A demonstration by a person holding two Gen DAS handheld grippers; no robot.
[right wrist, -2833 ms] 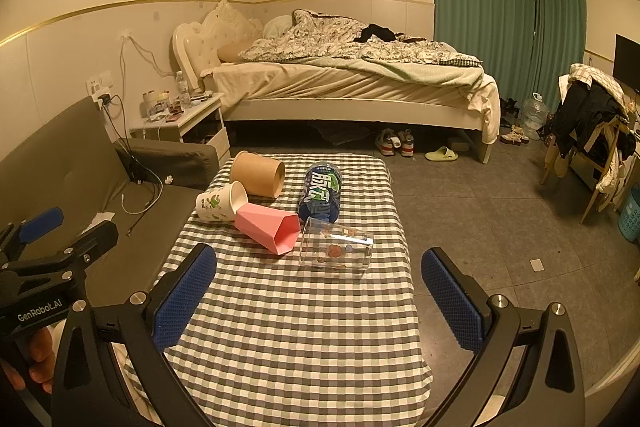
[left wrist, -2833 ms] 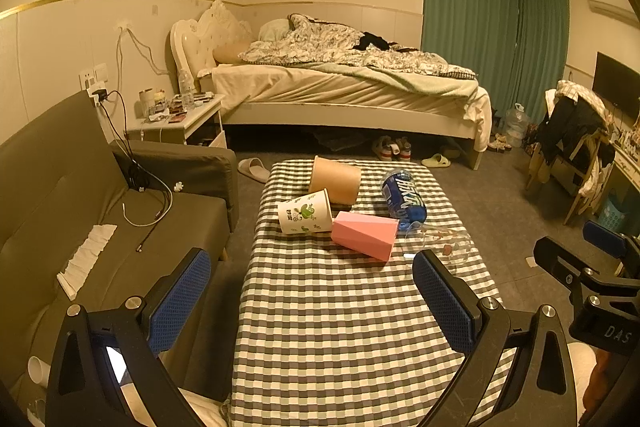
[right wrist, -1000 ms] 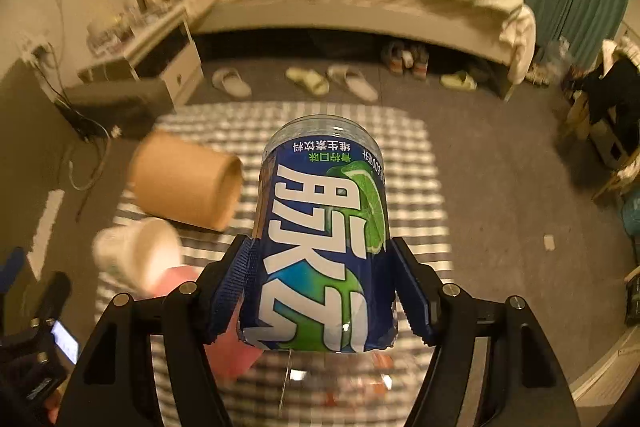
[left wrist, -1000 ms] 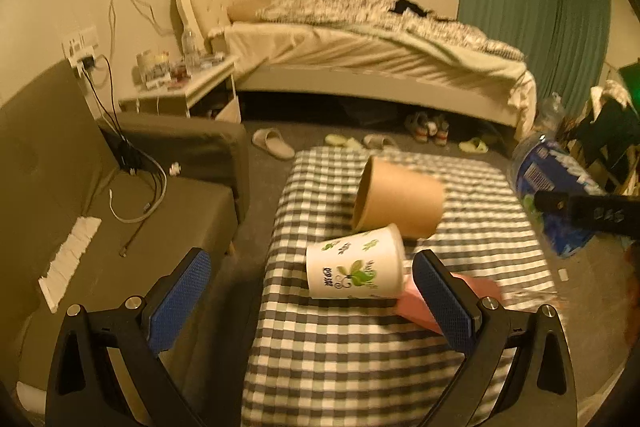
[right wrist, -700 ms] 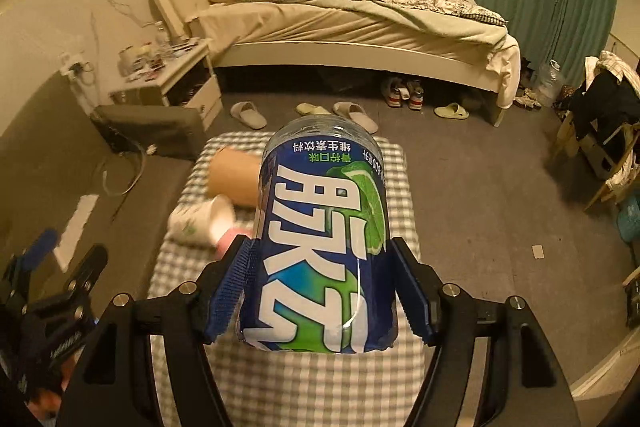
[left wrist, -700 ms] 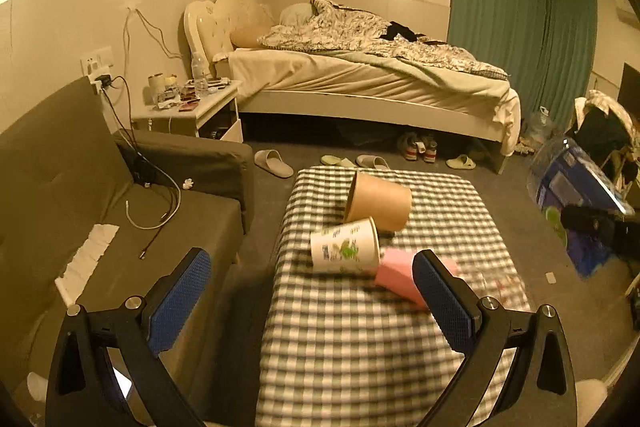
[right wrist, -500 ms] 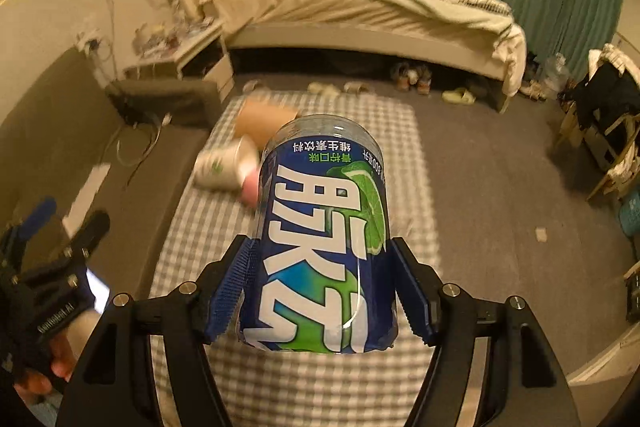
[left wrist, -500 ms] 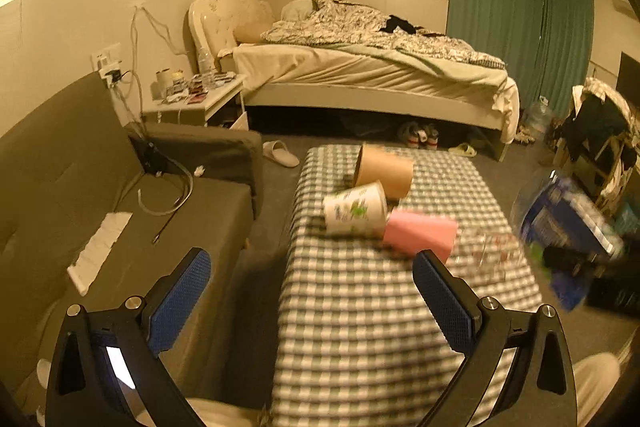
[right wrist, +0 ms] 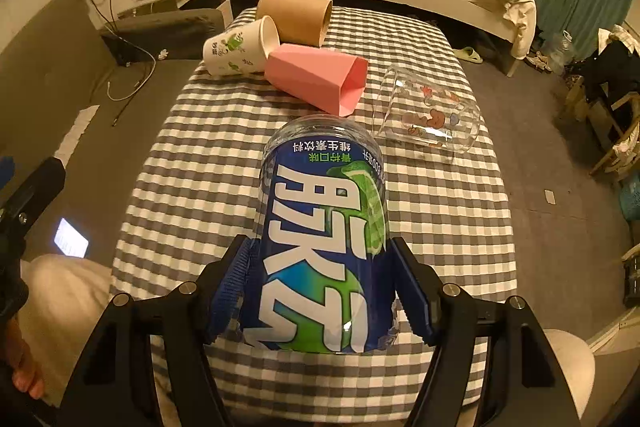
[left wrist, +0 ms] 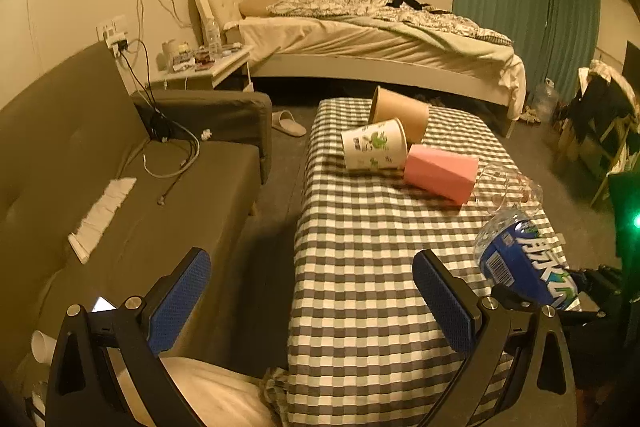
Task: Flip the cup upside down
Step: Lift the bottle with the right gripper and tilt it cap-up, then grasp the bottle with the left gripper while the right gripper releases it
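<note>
The right hand-held gripper [right wrist: 324, 291], at lower centre of its frame, is clamped on one blue cup [right wrist: 324, 239], held above the checked desk [right wrist: 200, 187]. Four more cups lie on their sides in the upper frame: white [right wrist: 236, 53], brown [right wrist: 296, 15], pink [right wrist: 316, 77], clear [right wrist: 428, 115]. The left hand-held gripper [left wrist: 308, 299] is open, empty, low and level.

Grey-and-white checked tablecloth [right wrist: 208, 155], pink cup [right wrist: 316, 77], brown cup [right wrist: 294, 15], blue-and-green labelled cup [right wrist: 324, 239].
</note>
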